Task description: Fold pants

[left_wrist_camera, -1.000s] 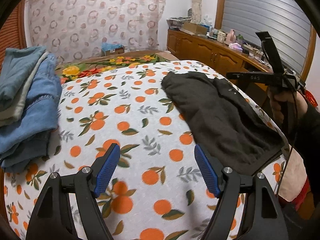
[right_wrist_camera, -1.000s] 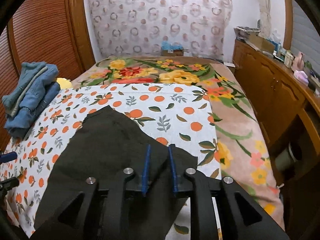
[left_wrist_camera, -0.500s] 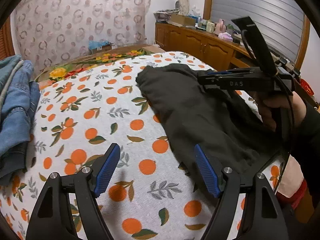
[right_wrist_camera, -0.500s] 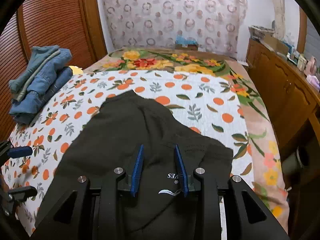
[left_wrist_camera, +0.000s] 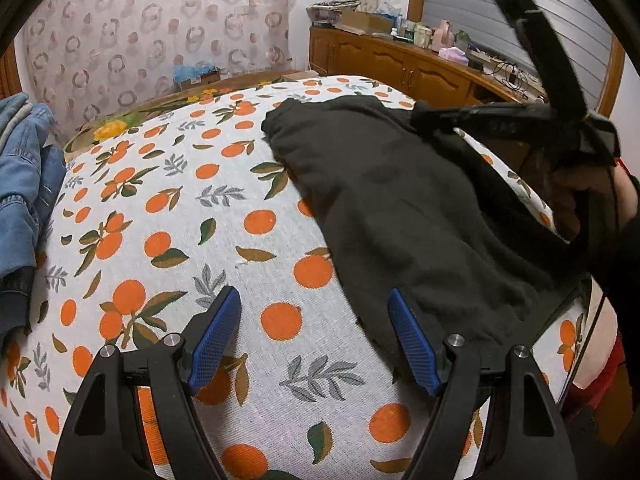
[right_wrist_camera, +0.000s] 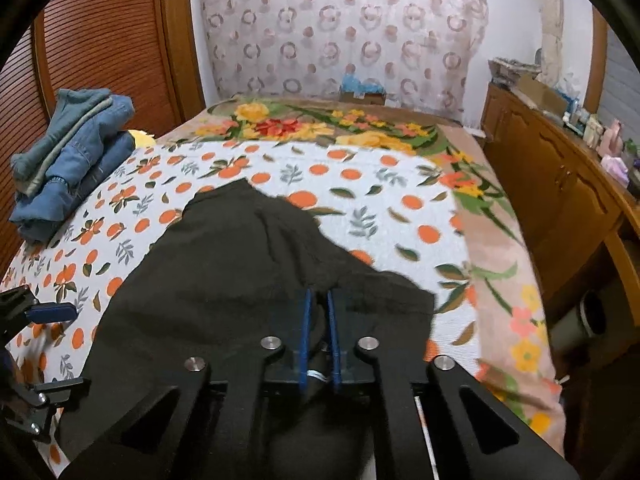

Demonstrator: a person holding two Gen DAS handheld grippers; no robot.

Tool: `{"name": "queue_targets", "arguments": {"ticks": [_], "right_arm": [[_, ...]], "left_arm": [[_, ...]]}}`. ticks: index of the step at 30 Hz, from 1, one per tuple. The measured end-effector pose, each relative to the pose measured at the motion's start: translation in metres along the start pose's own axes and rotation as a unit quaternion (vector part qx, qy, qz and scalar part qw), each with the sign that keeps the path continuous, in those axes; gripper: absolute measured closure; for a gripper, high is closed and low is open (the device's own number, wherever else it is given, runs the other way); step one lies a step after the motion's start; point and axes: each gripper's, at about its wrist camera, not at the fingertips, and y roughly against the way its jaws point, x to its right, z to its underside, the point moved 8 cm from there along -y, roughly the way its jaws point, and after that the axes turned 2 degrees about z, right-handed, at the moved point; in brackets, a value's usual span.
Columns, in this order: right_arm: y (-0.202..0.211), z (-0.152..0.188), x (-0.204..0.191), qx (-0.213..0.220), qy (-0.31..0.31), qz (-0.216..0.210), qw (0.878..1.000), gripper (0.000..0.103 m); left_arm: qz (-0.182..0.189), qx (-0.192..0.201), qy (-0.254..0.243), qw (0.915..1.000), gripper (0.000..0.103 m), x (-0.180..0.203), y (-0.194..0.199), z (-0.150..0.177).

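Black pants (right_wrist_camera: 224, 280) lie rumpled along the bed's (left_wrist_camera: 168, 240) near right edge, a fold of them clenched in the right gripper (right_wrist_camera: 318, 320). Left gripper (left_wrist_camera: 316, 336), jaws spread, hovers beside their near hem; next, likely, it grips there for spreading.

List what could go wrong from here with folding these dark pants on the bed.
1. The right gripper pinches only a small bunch of the dark pants; a hard pull could slip it free.
2. The left gripper is open at the pants' edge and holds nothing, so that side may drag and bunch on the orange-print sheet.
3. A wide sweep could reach the stacked jeans.
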Motion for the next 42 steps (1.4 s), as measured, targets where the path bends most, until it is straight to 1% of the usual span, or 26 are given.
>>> {"name": "queue_targets", "arguments": {"ticks": [5, 8, 12, 16, 18, 20, 22, 29, 36, 42], "right_arm": [[0.021, -0.001, 0.02, 0.022, -0.013, 0.024, 0.999, 0.098], [0.029, 0.0, 0.034, 0.025, -0.027, 0.036, 0.999, 0.099], [0.032, 0.007, 0.047, 0.016, -0.039, 0.054, 0.998, 0.099], [0.033, 0.013, 0.049, 0.008, -0.046, 0.049, 0.998, 0.099], [0.036, 0.013, 0.047, 0.011, -0.048, 0.037, 0.998, 0.093], [0.038, 0.017, 0.047, 0.013, -0.051, 0.036, 0.998, 0.075], [0.039, 0.02, 0.049, 0.015, -0.053, 0.033, 0.998, 0.067], [0.041, 0.027, 0.056, 0.016, -0.064, 0.019, 0.998, 0.063], [0.041, 0.034, 0.056, 0.014, -0.071, 0.005, 0.997, 0.061], [0.039, 0.038, 0.056, 0.014, -0.074, -0.002, 0.997, 0.054]], "left_arm": [[-0.003, -0.001, -0.003, 1.0, 0.026, -0.001, -0.004, 0.001], [-0.002, -0.001, -0.002, 1.0, 0.026, -0.001, -0.004, 0.001], [-0.003, -0.001, -0.003, 1.0, 0.025, -0.001, -0.004, 0.001], [-0.003, -0.001, -0.003, 1.0, 0.025, -0.001, -0.004, 0.0], [-0.003, -0.001, -0.003, 1.0, 0.025, -0.001, -0.004, 0.0], [-0.003, -0.001, -0.003, 1.0, 0.025, -0.001, -0.004, 0.0], [-0.002, -0.001, -0.002, 1.0, 0.025, -0.001, -0.003, 0.0], [-0.002, 0.005, -0.005, 1.0, 0.025, -0.001, 0.002, -0.007], [-0.006, 0.015, -0.015, 0.9998, 0.025, -0.002, 0.005, -0.031], [-0.011, 0.012, -0.024, 0.9996, 0.025, -0.004, -0.006, -0.05]]}}
